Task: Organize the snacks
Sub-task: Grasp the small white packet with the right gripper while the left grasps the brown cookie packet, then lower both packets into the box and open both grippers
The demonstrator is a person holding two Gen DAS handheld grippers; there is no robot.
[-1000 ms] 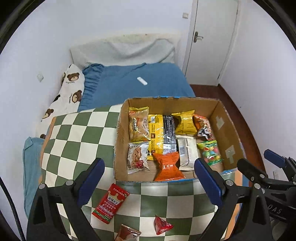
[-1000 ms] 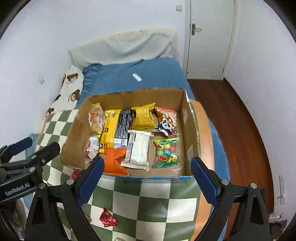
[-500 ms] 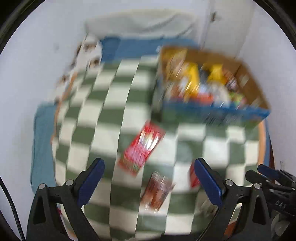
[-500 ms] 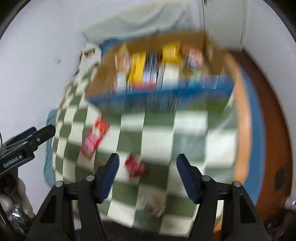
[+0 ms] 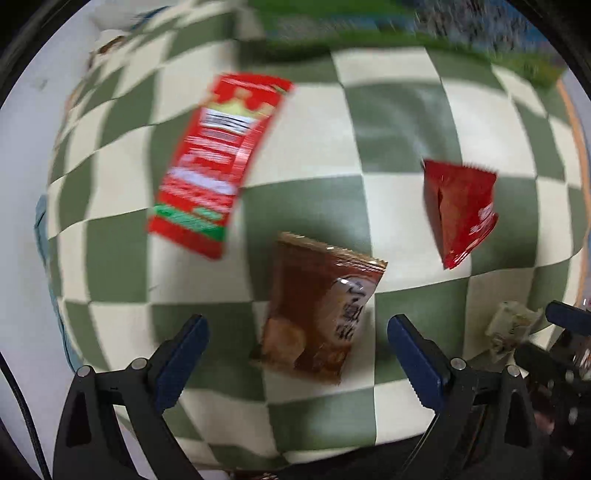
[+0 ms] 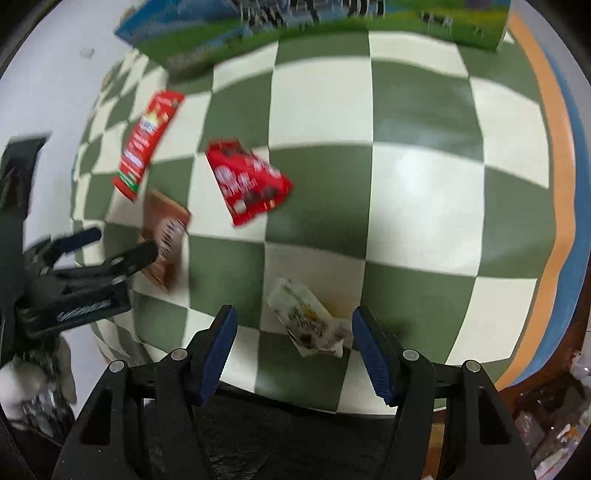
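Observation:
My left gripper (image 5: 295,347) hangs open, pointing down just over a brown snack packet (image 5: 317,310) that lies on the green-and-white checked cloth (image 5: 402,110), its lower half between the fingers. A long red packet (image 5: 221,162) lies up-left of it and a small red packet (image 5: 458,210) to the right. My right gripper (image 6: 295,343) stands open at about half width around a crumpled white packet (image 6: 306,317), pads not pressing. In the right wrist view the left gripper (image 6: 118,245) is over the brown packet (image 6: 166,236). The pictures are blurred by motion.
The snack box's blue-and-green printed front wall (image 6: 295,22) runs along the top edge. The small red packet (image 6: 247,181) and the long red packet (image 6: 147,140) lie between box and grippers. An orange border (image 6: 554,147) and the cloth's front edge are close.
Both grippers have dropped from above the open box down to the loose packets on the cloth and tipped downward. The right jaws have narrowed. The box has slid to the top of both views.

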